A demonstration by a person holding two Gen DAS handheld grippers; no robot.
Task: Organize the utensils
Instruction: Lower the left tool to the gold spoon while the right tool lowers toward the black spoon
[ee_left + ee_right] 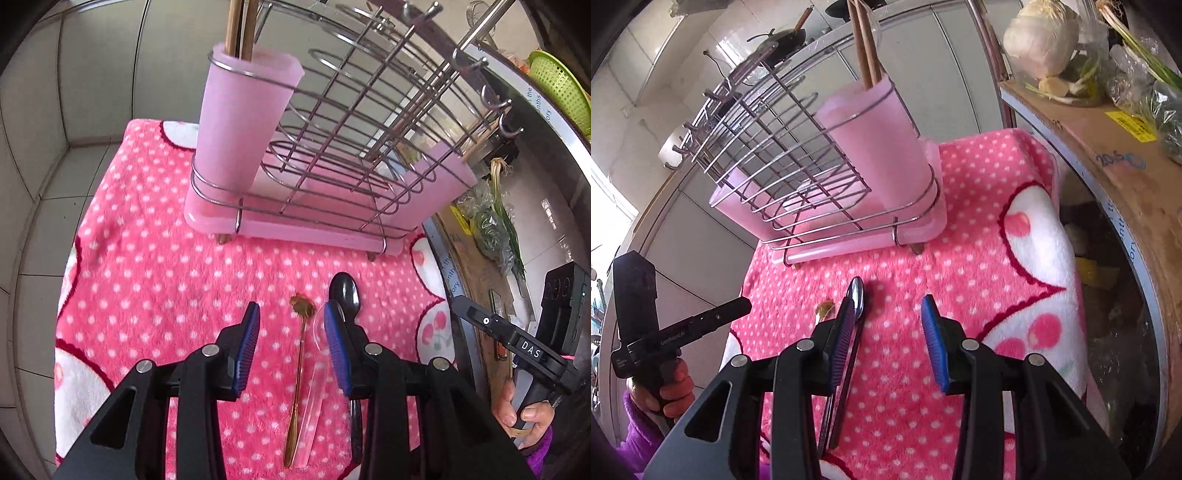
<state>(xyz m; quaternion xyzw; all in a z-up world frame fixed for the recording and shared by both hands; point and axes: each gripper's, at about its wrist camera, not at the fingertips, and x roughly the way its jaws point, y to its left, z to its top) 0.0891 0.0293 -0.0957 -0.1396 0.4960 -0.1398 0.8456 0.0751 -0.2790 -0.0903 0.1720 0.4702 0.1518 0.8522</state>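
- Since three utensils lie side by side on the blanket, pick one at a time: the gold spoon sits between the left gripper fingers' line, so it looks the natural first target.
- Both sets of jaws stand parted with nothing between the pads; the right gripper hangs with the steel spoon just beside its left finger, not inside the gap.
- Judging by the plush pile, a thin handle will sink into it, so the pads should come down astride the handle and pinch low, across its narrow width.
- The gold spoon is slim, with a small ornate bowl; next to it lies a clear plastic spoon, hard to see against the fabric, and beyond that the steel spoon with a dark, glossy bowl.
- The steel will likely be slippery under the ribbed blue pads; the plastic may flex.
- Behind them stands the wire rack, thin chromed rods on a pink tray, holding a frosted pink cup with wooden chopsticks upright in it, the probable destination.
- Approach the cup from above to clear the chopsticks.
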